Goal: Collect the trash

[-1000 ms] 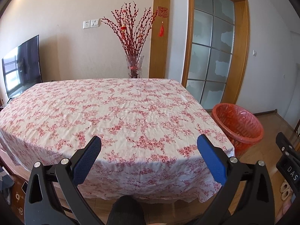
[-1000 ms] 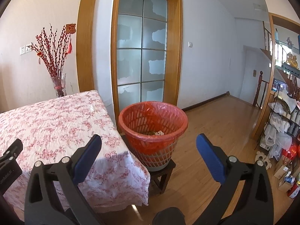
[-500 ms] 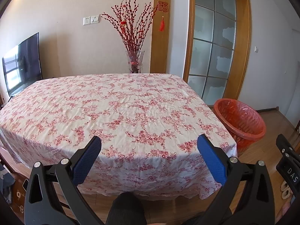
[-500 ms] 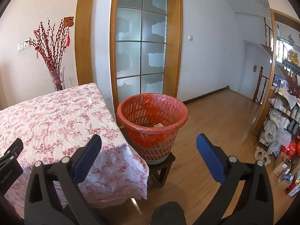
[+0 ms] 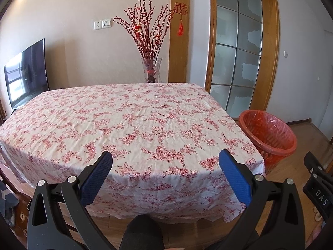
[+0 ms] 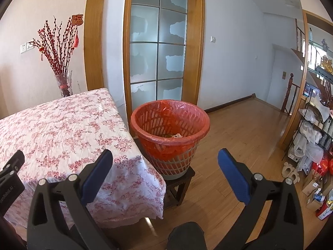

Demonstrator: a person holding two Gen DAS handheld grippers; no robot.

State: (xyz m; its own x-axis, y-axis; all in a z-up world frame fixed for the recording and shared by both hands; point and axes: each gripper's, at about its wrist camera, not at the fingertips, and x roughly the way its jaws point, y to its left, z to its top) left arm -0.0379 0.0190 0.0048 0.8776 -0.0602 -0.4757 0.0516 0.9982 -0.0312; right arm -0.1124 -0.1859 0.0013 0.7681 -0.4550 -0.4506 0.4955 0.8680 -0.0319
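Observation:
A red-lined waste basket (image 6: 170, 133) stands on a small dark stool (image 6: 179, 185) off the table's right corner, with crumpled trash (image 6: 176, 135) at its bottom. It also shows in the left wrist view (image 5: 268, 133). My left gripper (image 5: 165, 166) is open and empty, held before the table's near edge. My right gripper (image 6: 165, 164) is open and empty, in front of the basket and apart from it. The table with the floral cloth (image 5: 133, 125) shows nothing on its top.
A vase of red branches (image 5: 151, 70) stands behind the table's far edge. A TV (image 5: 26, 73) is at the left, a glass door (image 6: 158, 48) behind the basket. A shelf with bags and boxes (image 6: 312, 145) lines the right wall. Wood floor (image 6: 239, 129) lies beyond.
Both grippers have drawn back and risen slightly; the table and basket look a little farther and lower in view. Both stay open and empty.

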